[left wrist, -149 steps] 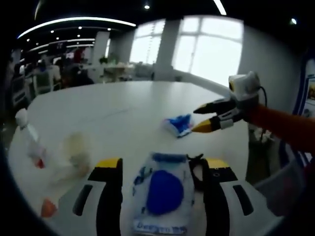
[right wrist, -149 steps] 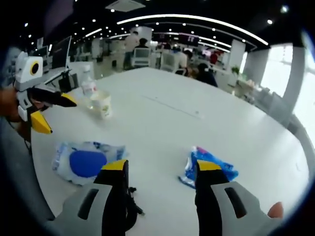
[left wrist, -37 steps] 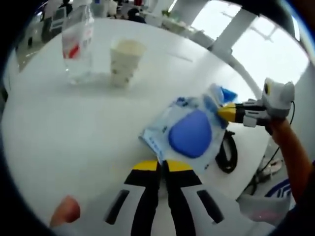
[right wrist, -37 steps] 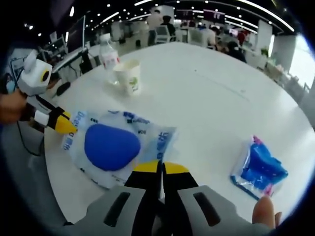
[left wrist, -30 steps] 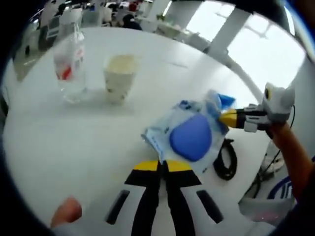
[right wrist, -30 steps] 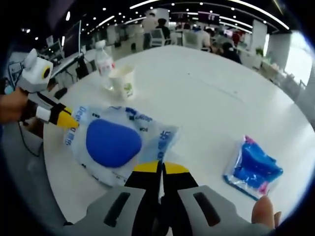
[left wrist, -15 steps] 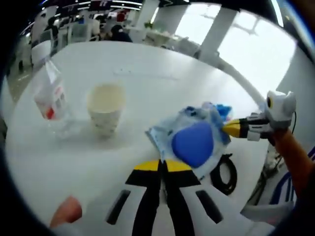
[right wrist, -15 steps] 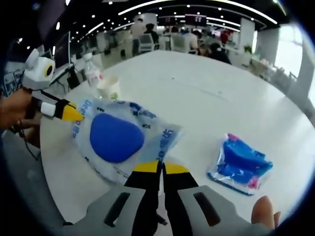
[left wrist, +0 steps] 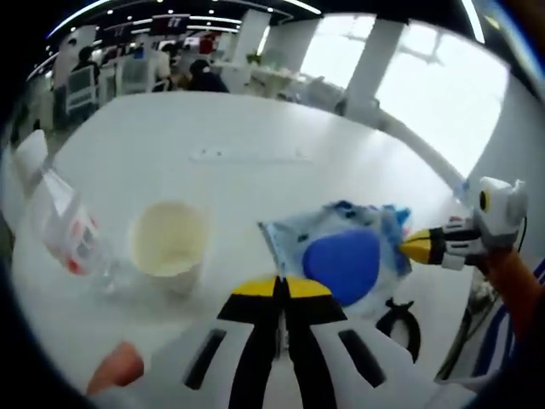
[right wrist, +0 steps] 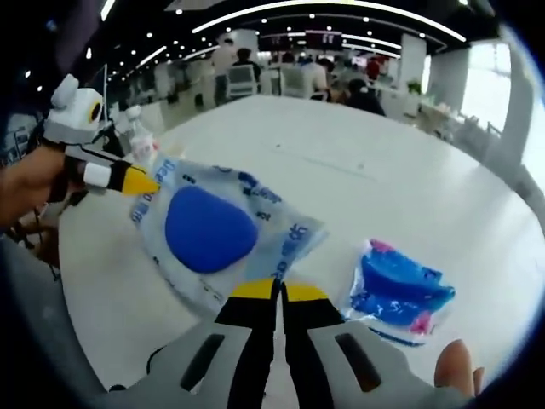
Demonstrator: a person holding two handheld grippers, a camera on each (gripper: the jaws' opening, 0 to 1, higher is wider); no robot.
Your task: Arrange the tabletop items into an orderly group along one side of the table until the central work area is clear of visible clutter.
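I'm not making out the printing on the clear packet; the blue lettering along its edges is blurring in both views. The water bottle is running off the left side of the left gripper view, and in the right gripper view it is sitting mostly behind my left gripper. A black looped object is lying beside the packet, partly covered by it, and I cannot tell what it is. A fingertip is poking in at the lower edge of each view.

I'm working over a white round table in a large open office with ceiling lights, tall bright windows, desks and seated people far behind.

The packet is looking transparent and crinkled, with a big blue oval pad inside. It is stretching between my two tools near the table's edge. My left gripper is pinching one corner with its yellow-tipped jaws pressed together, and my right gripper is clamping the opposite edge the same way. A paper cup is standing upright just beside the bottle, to the left of the packet. A smaller blue pack with a pink patch is lying flat on the table to the right of the packet, apart from it.
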